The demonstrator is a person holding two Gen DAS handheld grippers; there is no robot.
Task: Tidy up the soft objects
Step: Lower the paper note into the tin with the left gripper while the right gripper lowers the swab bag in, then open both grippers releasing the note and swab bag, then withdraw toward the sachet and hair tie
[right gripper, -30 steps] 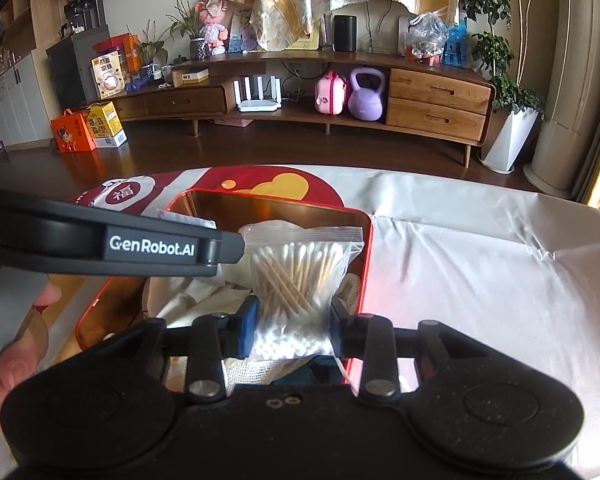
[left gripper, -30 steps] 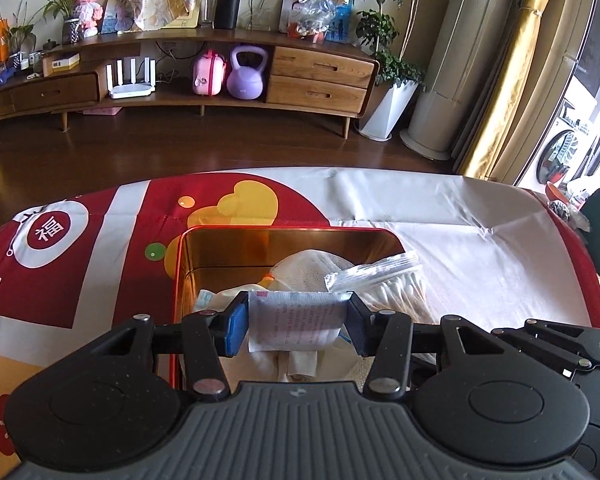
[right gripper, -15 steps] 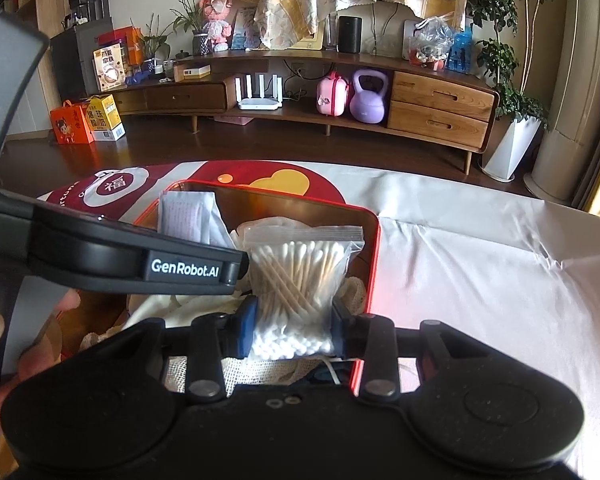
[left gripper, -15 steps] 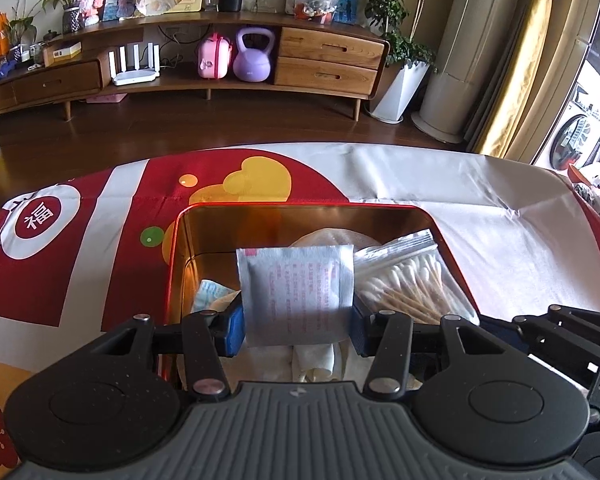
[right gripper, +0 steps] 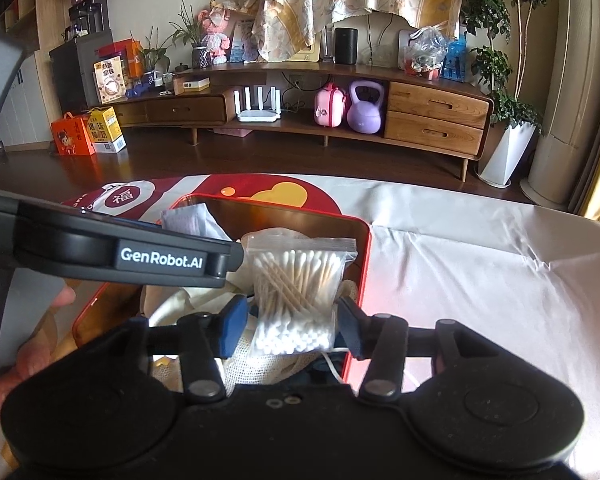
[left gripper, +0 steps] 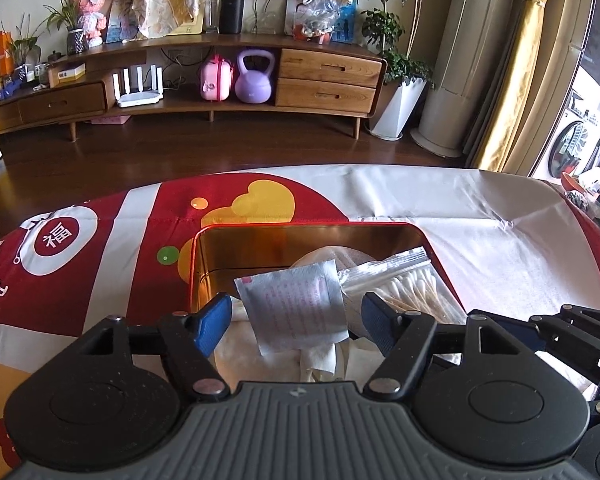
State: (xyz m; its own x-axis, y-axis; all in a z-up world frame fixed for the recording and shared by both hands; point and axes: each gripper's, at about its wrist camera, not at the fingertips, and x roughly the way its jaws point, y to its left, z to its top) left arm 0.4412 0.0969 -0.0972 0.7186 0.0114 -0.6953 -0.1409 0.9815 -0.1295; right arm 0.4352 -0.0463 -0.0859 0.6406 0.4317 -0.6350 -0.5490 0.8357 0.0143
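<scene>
Left gripper spread wide, sachet released into tin; right gripper apparently slack around cotton-swab bag. Best lifted straight out, avoiding snags.

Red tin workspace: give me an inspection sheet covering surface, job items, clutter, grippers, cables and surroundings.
Surface: red, white and yellow printed tablecloth, creased on the right.
Job's things: red rectangular tin with gold interior holding a silver foil sachet, a clear zip bag of cotton swabs and cream cloths.
Clutter: nothing seen.
Grippers: left gripper open either side of the sachet; right gripper flanks the swab bag, grip unclear.
Cables: dark wires behind the sideboard.
Surroundings: curved wooden sideboard, purple kettlebell.
</scene>
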